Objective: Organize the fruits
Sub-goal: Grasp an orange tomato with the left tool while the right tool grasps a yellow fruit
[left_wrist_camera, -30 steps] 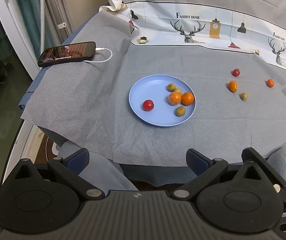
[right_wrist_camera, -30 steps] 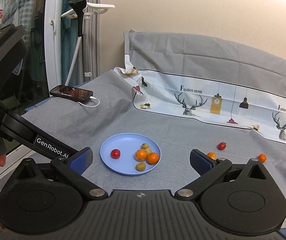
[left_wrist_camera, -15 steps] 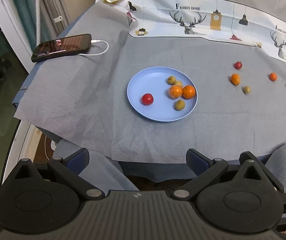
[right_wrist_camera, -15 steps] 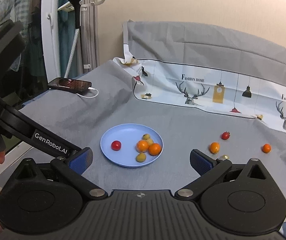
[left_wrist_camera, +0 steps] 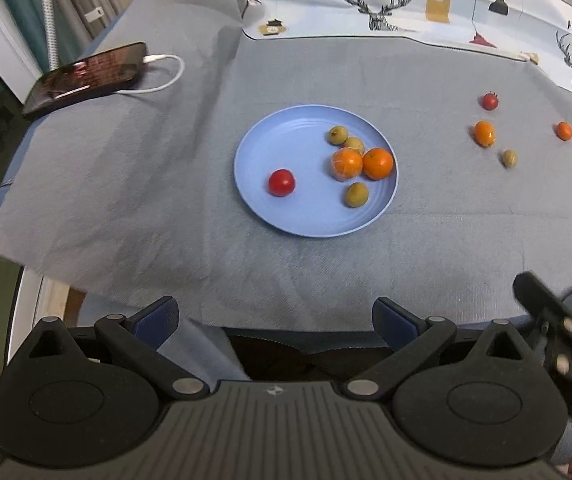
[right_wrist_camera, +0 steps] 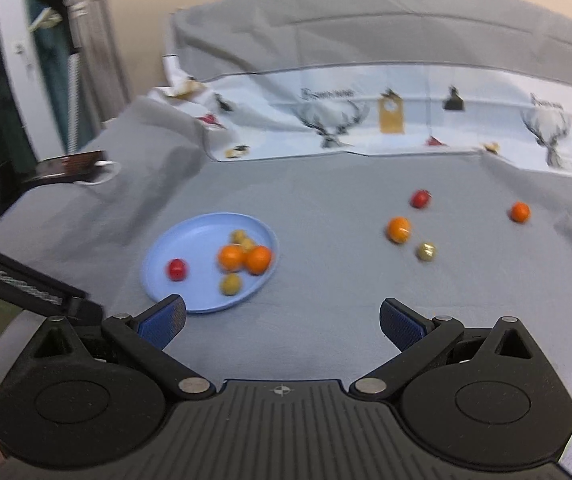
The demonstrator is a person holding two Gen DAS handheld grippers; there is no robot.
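A light blue plate (left_wrist_camera: pixel 261 208) holds a red tomato (left_wrist_camera: pixel 281 182), two oranges (left_wrist_camera: pixel 378 163) and olive-green fruits (left_wrist_camera: pixel 356 195). The desk (left_wrist_camera: pixel 125 184) wears grey cloth; behind runs a white cloth (left_wrist_camera: pixel 466 4) printed with grey deer heads and lamps. The tongs' pads (left_wrist_camera: pixel 153 322) are dark blue.

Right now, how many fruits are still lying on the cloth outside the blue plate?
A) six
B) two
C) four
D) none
C: to the right of the plate, a red tomato, two orange fruits and one small greenish fruit lie on the grey cloth.
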